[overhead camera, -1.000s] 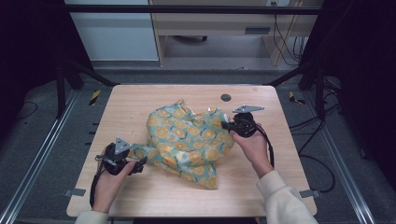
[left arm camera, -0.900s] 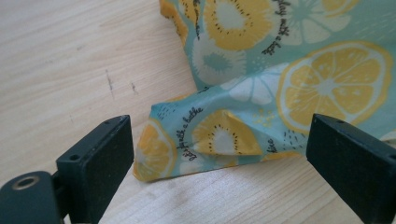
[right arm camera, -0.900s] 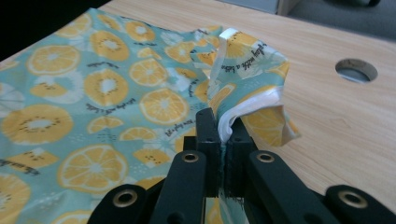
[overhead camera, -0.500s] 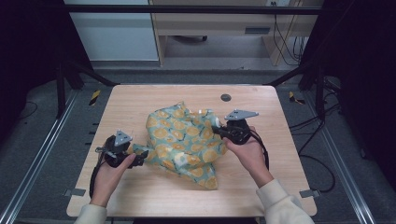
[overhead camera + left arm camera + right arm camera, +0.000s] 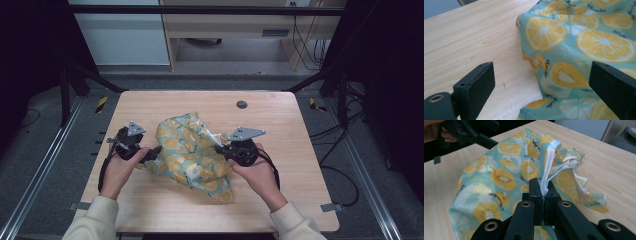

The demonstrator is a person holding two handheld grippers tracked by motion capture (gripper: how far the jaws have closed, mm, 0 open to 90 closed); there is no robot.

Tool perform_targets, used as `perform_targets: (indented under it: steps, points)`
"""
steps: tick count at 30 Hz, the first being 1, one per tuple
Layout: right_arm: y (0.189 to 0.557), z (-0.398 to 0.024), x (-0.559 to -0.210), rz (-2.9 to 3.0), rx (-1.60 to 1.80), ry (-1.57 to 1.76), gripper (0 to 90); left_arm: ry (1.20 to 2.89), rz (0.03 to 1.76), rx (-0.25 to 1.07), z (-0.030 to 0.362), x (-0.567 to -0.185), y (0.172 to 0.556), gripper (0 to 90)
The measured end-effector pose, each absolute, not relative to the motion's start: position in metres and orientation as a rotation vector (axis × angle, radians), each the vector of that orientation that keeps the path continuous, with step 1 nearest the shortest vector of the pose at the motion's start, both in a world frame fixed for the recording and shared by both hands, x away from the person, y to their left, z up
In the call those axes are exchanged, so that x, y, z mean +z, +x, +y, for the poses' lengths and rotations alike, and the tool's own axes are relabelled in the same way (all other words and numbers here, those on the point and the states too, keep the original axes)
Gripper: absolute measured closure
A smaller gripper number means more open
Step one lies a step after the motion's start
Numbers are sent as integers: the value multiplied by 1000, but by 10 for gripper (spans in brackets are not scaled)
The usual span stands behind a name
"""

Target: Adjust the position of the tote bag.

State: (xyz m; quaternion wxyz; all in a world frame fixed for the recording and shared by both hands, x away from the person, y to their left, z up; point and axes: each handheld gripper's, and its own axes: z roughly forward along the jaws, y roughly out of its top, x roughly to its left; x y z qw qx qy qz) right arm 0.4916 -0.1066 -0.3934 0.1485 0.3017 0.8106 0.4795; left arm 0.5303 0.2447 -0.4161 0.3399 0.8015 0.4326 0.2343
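Currently the fruit-print cloth (image 5: 192, 152), teal with orange and kiwi slices, lies crumpled in the middle of the wooden table (image 5: 280, 120), between the two hands. Right gripper (image 5: 543, 186): jaws pinched tight on a white-bound hem of the cloth, the edge rising between the pads. Left gripper (image 5: 544, 82): jaws wide apart, holding nothing; one jaw sits over bare wood, the other over the cloth's near edge, which lies between them unclamped.

Judgement on the step: the work looks like spreading or folding the cloth, with the left side yet to be gripped. To do it well, the left jaws should straddle a single hem layer at the edge, not a bunched fold, and close fully before either hand pulls. The right grip is thin, so tension should be built slowly and kept level, or the hem may slip out.

Surface: pale wood, matte, rounded corners, a small dark round insert (image 5: 242, 104) near the far edge. Otherwise bare.

Room: dim, black frame posts (image 5: 65, 85) at the sides, grey floor, a light cabinet (image 5: 127, 37) and loose cables (image 5: 305, 45) beyond the table.
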Motion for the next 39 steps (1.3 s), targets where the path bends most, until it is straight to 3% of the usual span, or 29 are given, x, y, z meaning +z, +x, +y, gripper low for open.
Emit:
perform_targets:
  steps: [14,26,29,33,39]
  points:
    - [493,-108,-390,2337,1378,855,879,2085,1124,570,216,-392,585,73]
    - [489,-114,-382,2327,1392,854,880,2155,1223,494,210,-414,617,79]
    - [491,-115,-382,2319,1407,856,880,2175,1235,466,209,-420,618,120]
    - [493,-116,-380,2309,1416,864,880,2177,1237,422,207,-425,617,295]
    - [497,-119,-377,2292,1414,883,880,2203,1201,439,205,-431,610,687]
